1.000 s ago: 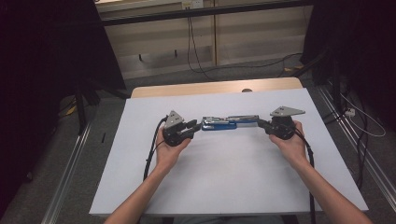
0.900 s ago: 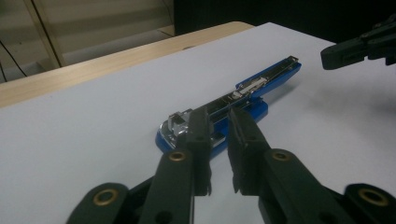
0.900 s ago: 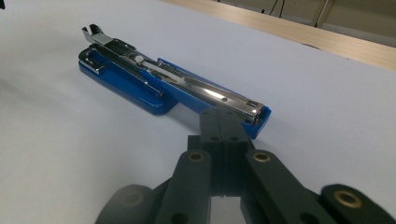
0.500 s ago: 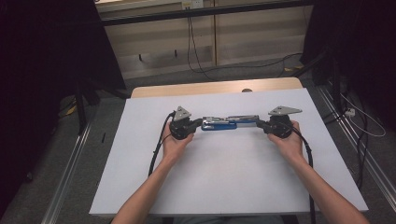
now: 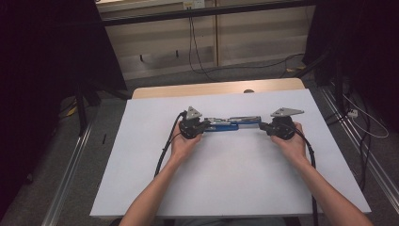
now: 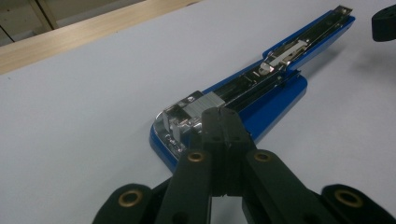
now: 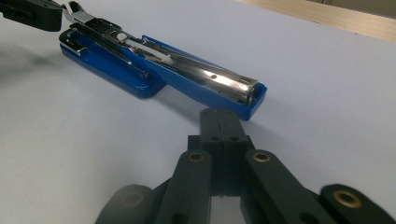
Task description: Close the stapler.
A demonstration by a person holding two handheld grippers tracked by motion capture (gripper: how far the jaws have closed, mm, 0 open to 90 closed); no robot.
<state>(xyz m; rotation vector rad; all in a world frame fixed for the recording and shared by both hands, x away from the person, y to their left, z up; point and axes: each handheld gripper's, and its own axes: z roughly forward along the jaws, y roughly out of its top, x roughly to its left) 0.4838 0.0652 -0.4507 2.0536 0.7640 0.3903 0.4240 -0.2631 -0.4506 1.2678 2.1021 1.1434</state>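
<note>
While both jaw pairs were clenched with nothing between them, the blue stapler (image 5: 233, 124) lay opened out flat on the white surface (image 5: 141, 155), near its far middle. Left hand-held gripper (image 5: 203, 127) met the stapler's left end after just closing; right hand-held gripper (image 5: 263, 127) sat just beside its right end.

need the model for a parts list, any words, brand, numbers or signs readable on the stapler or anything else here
None can be read.
Blue stapler: opened flat, no brand, label or number shows on its blue body or metal magazine in either gripper view.
Left gripper and right gripper: plain black jaws, no markings.
White table: blank.
</note>
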